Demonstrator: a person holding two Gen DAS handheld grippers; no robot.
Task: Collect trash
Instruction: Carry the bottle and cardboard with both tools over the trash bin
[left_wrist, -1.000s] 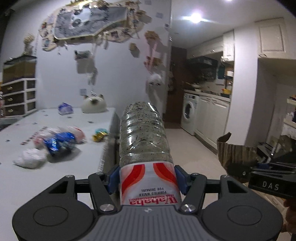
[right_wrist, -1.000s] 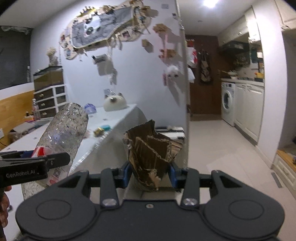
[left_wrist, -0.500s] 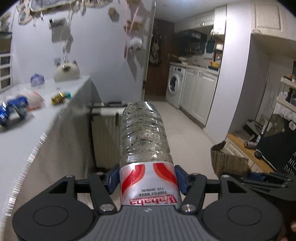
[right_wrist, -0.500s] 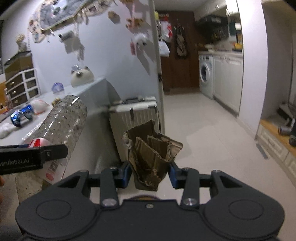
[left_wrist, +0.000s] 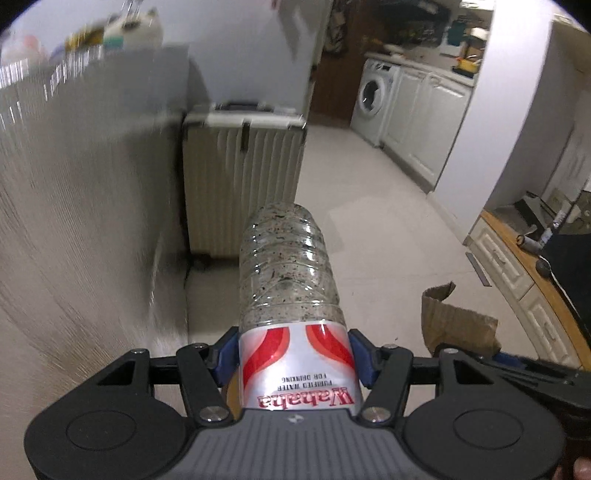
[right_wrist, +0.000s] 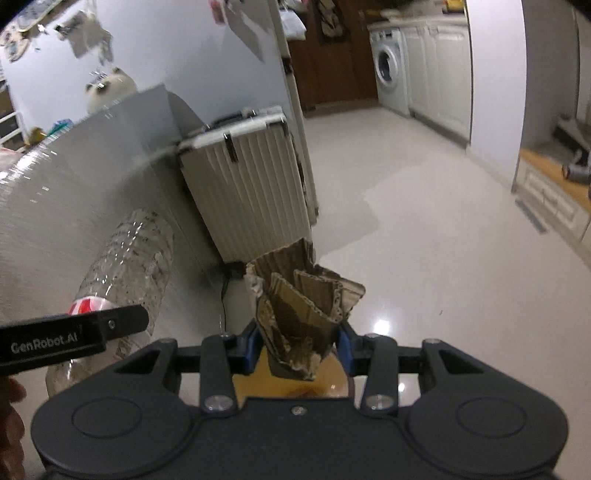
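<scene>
My left gripper (left_wrist: 293, 356) is shut on a clear plastic water bottle (left_wrist: 288, 273) with a red and white label, its base pointing away over the floor. The same bottle (right_wrist: 129, 266) shows at the left of the right wrist view, beside the left gripper's black finger (right_wrist: 74, 339). My right gripper (right_wrist: 297, 347) is shut on a crumpled piece of brown cardboard (right_wrist: 303, 299). That cardboard (left_wrist: 456, 321) also pokes up at the lower right of the left wrist view. Both grippers point down toward the tiled floor.
A cloth-draped table (left_wrist: 74, 184) fills the left, with trash blurred on its top. A ribbed cream suitcase (left_wrist: 243, 177) stands against its end. A brown surface (right_wrist: 291, 384) shows just under the right gripper. Washing machine (left_wrist: 373, 99) and white cabinets line the far right; a low wooden shelf (left_wrist: 524, 266) sits nearer.
Both grippers have sunk and tipped downward, away from the table top toward the floor by the suitcase. The bottle and the cardboard stay gripped as before.
</scene>
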